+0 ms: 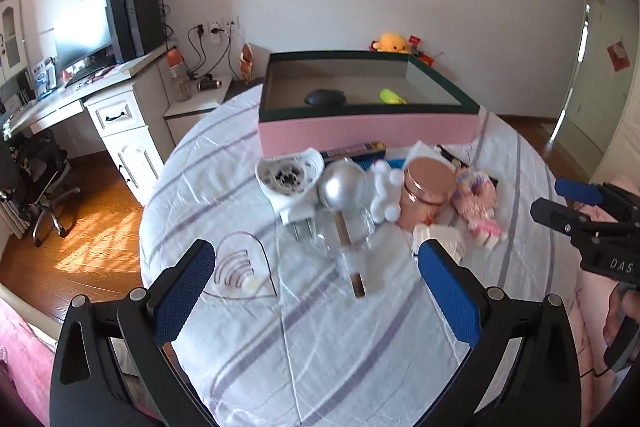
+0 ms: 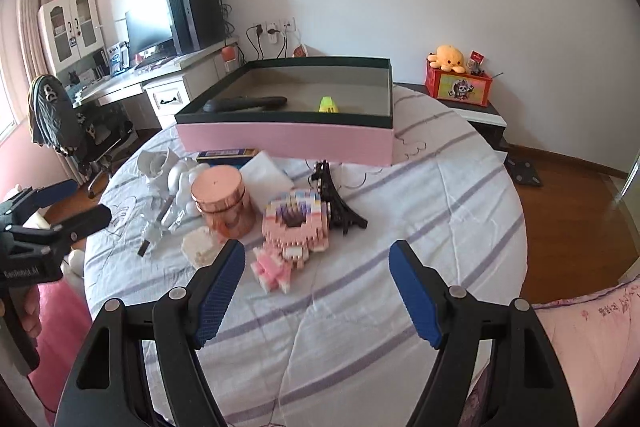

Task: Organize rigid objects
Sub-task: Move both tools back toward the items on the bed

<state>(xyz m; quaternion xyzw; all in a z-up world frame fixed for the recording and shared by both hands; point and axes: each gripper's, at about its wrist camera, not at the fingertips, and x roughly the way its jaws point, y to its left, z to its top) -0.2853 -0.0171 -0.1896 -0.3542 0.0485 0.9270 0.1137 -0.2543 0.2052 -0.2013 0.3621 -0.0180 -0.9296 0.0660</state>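
A pile of small objects lies on the striped bedcover. It holds a white plug-in device point(image 1: 288, 183), a silver ball point(image 1: 344, 187), a white bear figure point(image 1: 384, 195), a rose-gold round tin point(image 1: 424, 191) point(image 2: 222, 199), a pink brick-built model point(image 2: 294, 223) and a black tower model point(image 2: 336, 195). Behind the pile stands a pink box with a dark green rim point(image 1: 368, 131) point(image 2: 280, 137). A black object point(image 1: 325, 97) and a yellow-green one point(image 1: 392, 96) lie inside it. My left gripper point(image 1: 318, 291) is open wide, short of the pile. My right gripper point(image 2: 318, 297) is open just before the brick model, holding nothing.
A clear heart-shaped piece point(image 1: 240, 267) lies near my left finger. A desk with a monitor point(image 1: 80, 31) and an office chair point(image 1: 40, 179) stand to the left on the wooden floor. At the back right, a red box with a yellow plush point(image 2: 452, 59) sits on a low cabinet.
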